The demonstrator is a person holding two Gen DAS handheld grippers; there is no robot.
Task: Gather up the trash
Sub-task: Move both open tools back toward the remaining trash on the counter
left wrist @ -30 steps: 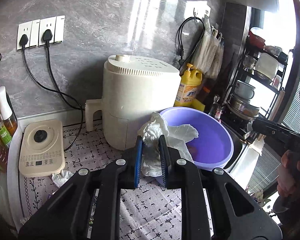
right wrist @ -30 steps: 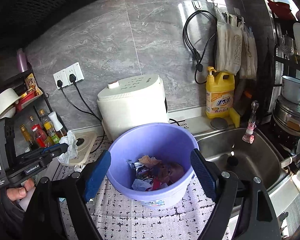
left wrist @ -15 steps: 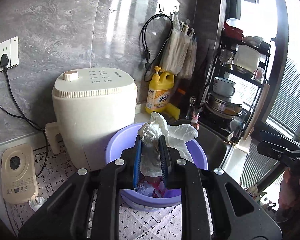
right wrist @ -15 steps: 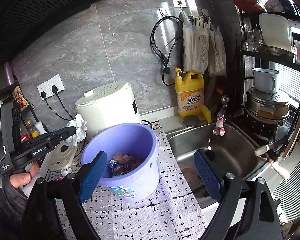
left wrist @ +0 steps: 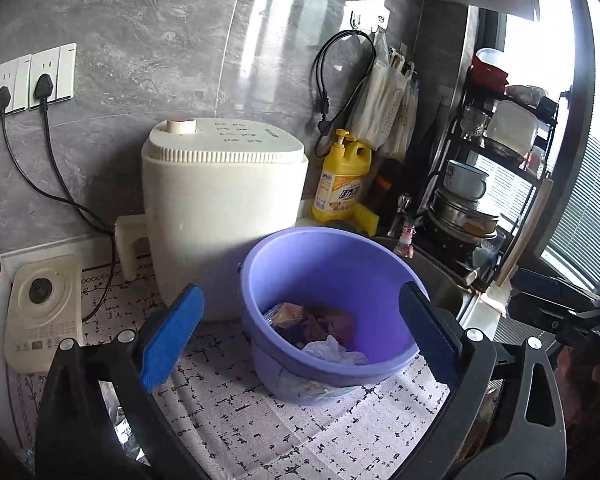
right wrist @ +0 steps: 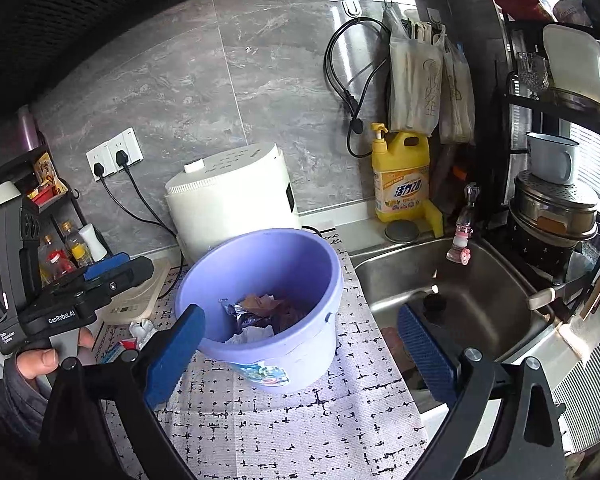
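Working from the left end of the counter, a small crumpled scrap of white paper (right wrist: 142,329) lies on the patterned mat (left wrist: 300,420) just beside the flat cream appliance (left wrist: 44,312), and by the look of it that is trash not yet gathered. Next along, the left gripper (left wrist: 296,332) has just been opening: half a second ago it was clamped narrow on a crumpled white tissue above the bucket, and now its blue pads (left wrist: 172,336) stand wide with nothing between them. That white tissue (left wrist: 332,350) now lies inside the purple bucket (left wrist: 328,248), at its near side, on top of the wrappers (left wrist: 300,318) already there, so this piece counts as collected. The bucket stands on the mat in front of the cream cooker (left wrist: 224,208), near the counter's right end, where the sink (right wrist: 460,280) begins. The right gripper (right wrist: 300,352) has also been opening a little further and is spread wide and empty, hovering over the mat with one finger near the bucket's left side and the other over the sink edge; it touches neither. With both tongs free, the sensible next step is probably to go back to the left end for the remaining scrap, though whether more trash lies out of view cannot be told.
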